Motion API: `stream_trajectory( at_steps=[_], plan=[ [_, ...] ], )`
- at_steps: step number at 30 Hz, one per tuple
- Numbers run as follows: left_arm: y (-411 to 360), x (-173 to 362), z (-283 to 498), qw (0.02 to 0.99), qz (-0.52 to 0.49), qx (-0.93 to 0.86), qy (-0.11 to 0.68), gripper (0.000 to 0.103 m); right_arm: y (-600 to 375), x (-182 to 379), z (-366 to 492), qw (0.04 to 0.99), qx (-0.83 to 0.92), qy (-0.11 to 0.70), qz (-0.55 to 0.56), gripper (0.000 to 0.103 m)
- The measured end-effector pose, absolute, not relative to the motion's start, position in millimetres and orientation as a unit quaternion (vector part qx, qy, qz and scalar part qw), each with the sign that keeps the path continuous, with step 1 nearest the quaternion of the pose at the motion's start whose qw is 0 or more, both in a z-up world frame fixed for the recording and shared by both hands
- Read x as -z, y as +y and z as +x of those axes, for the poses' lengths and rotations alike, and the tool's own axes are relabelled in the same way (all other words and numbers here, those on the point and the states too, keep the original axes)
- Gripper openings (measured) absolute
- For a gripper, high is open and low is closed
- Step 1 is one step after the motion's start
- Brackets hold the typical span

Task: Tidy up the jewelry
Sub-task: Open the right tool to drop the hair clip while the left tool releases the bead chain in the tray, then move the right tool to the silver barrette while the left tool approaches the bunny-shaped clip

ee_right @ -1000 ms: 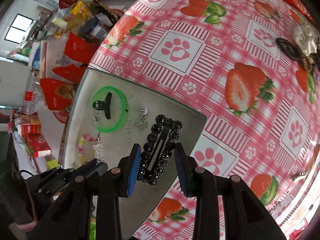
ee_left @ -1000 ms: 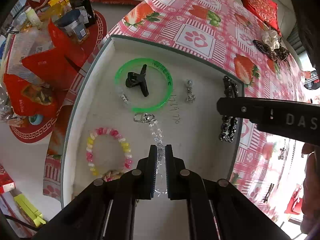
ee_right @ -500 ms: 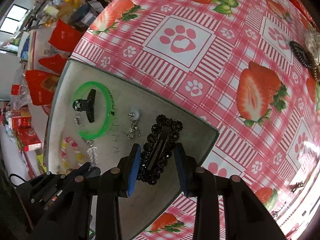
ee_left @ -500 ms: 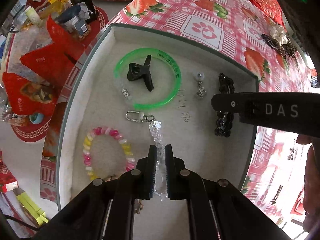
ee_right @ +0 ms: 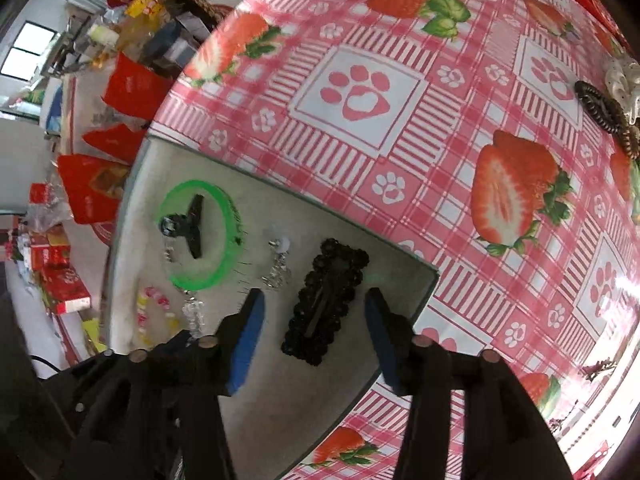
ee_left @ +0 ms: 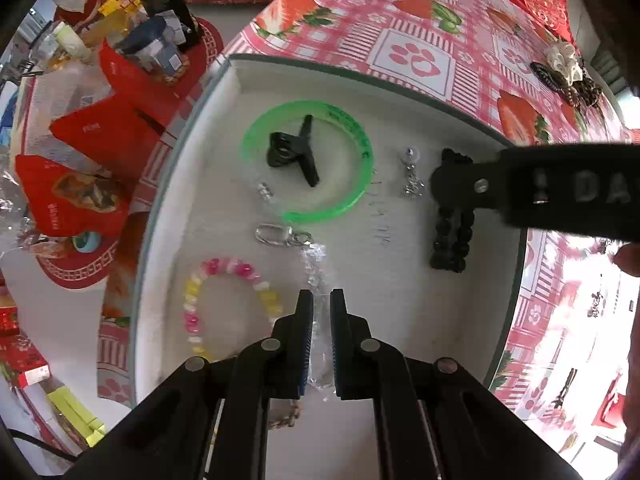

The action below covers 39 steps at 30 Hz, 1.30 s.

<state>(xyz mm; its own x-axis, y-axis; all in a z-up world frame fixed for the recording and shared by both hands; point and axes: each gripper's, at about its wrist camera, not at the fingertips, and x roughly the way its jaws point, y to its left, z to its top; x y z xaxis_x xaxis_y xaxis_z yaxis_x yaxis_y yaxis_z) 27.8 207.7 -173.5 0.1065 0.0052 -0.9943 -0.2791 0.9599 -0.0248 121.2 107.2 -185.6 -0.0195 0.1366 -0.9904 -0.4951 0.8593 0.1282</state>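
A grey tray (ee_left: 224, 92) lies on the strawberry tablecloth. In it are a green bangle (ee_left: 352, 204) with a black claw clip (ee_left: 296, 152) inside, a small earring (ee_left: 412, 176), a pink and yellow bead bracelet (ee_left: 224, 272) and a black beaded hair clip (ee_right: 324, 304). My left gripper (ee_left: 321, 304) is shut on a clear crystal chain (ee_left: 316, 264) with a metal clasp. My right gripper (ee_right: 316, 316) is open, its fingers either side of the black hair clip, which lies flat on the tray (ee_right: 416, 284).
Hair ties and a white scrunchie (ee_left: 564, 60) lie on the cloth at the far right. Red bags and boxes (ee_left: 92, 132) crowd the floor left of the table. The tray's right rim (ee_left: 520, 280) is near the table edge.
My right gripper has opened wide and let go of the black hair clip, which now rests on the tray. My left gripper has drawn back a little with the chain.
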Motion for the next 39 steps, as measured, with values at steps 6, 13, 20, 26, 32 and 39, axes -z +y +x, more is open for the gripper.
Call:
stream_trajectory(
  at_steps=[6, 13, 20, 26, 32, 39],
  plan=[
    [208.7, 161.7, 27.0, 0.740, -0.096, -0.099, 0.658, 0.014, 96.1, 156.6, 123.8, 0.699, -0.236, 0.669, -0.091, 0.058],
    [196.6, 143.4, 30.4, 0.752, -0.078, -0.092, 0.648, 0.014, 55.3, 121.9, 114.3, 0.723, -0.220, 0.653, -0.054, 0.059],
    [190.9, 122.9, 30.2, 0.756, -0.080, -0.087, 0.643, 0.014, -21.7, 121.6, 97.4, 0.729, -0.159, 0.665, -0.019, 0.059],
    [188.6, 118.0, 26.1, 0.751, -0.077, -0.091, 0.649, 0.019, -95.9, 133.6, 72.1, 0.723, -0.092, 0.684, 0.017, 0.059],
    [179.2, 108.5, 21.0, 0.759, -0.052, -0.109, 0.640, 0.103, -147.9, 140.1, 49.7, 0.712, -0.054, 0.698, 0.055, 0.066],
    [152.0, 102.1, 27.9, 0.756, -0.005, -0.094, 0.648, 0.103, -181.7, 144.4, 30.6, 0.708, -0.034, 0.701, 0.073, 0.080]
  ],
)
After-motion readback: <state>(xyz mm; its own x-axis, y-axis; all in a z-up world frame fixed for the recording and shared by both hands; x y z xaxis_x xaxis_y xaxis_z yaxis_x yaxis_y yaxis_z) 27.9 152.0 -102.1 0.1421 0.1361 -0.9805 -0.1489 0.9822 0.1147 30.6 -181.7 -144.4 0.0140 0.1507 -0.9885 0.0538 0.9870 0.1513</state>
